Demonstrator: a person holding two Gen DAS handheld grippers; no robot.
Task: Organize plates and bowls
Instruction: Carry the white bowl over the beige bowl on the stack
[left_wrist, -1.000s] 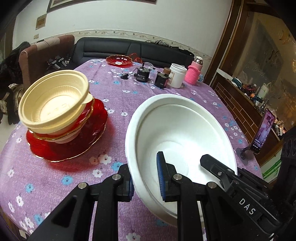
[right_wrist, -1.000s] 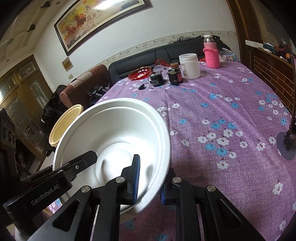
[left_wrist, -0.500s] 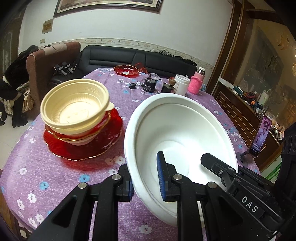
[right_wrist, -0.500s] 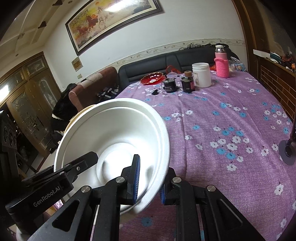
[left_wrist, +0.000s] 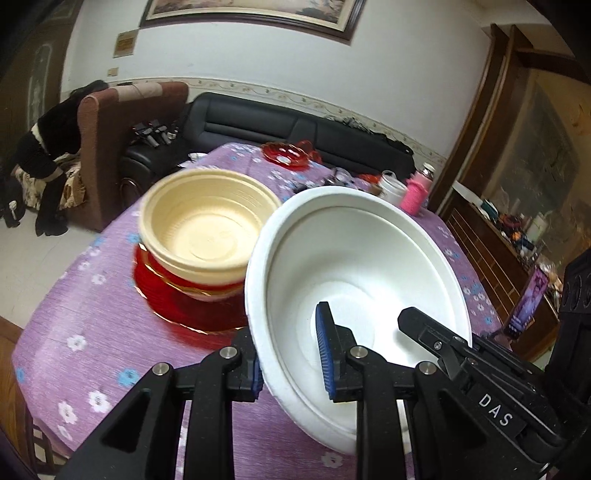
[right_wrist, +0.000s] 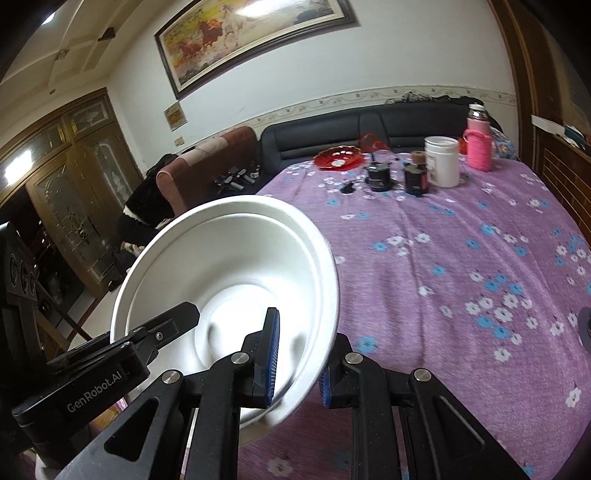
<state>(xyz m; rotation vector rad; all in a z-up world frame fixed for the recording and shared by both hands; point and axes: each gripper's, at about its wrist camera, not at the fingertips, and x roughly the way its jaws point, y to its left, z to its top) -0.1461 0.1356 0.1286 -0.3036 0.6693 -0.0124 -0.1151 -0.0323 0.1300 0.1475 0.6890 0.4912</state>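
Holding one white bowl (left_wrist: 354, 266) from two sides, tilted, over the near part of a table under a purple flowered cloth (left_wrist: 74, 332). Gripping its left rim with the left tongs (left_wrist: 290, 354): one blue pad outside the wall, the other inside, the rim between them, narrow, though with the jaws just having been easing apart a little. Clamping the opposite, right rim with the right tongs (right_wrist: 297, 363) in the same way, one pad inside the bowl and one outside, narrow and tight on the wall. Seemingly lifted clear of the cloth, though hard to tell with the underside hidden.

Just left of the white bowl and a little farther off, sitting on a red plate (left_wrist: 184, 302): a stack of cream bowls (left_wrist: 207, 229), blurred, so perhaps two or three nested. Close beside the white bowl's left rim, possibly not touching.

At the far end of the table, well apart from all this: a small red dish (left_wrist: 286, 155), a white jar (right_wrist: 441, 160), a pink bottle (right_wrist: 479, 147) and two dark jars (right_wrist: 378, 177). Beyond the table's far edge, a black sofa (left_wrist: 258, 129). At the right edge of the table, a phone on a stand (left_wrist: 526, 306).
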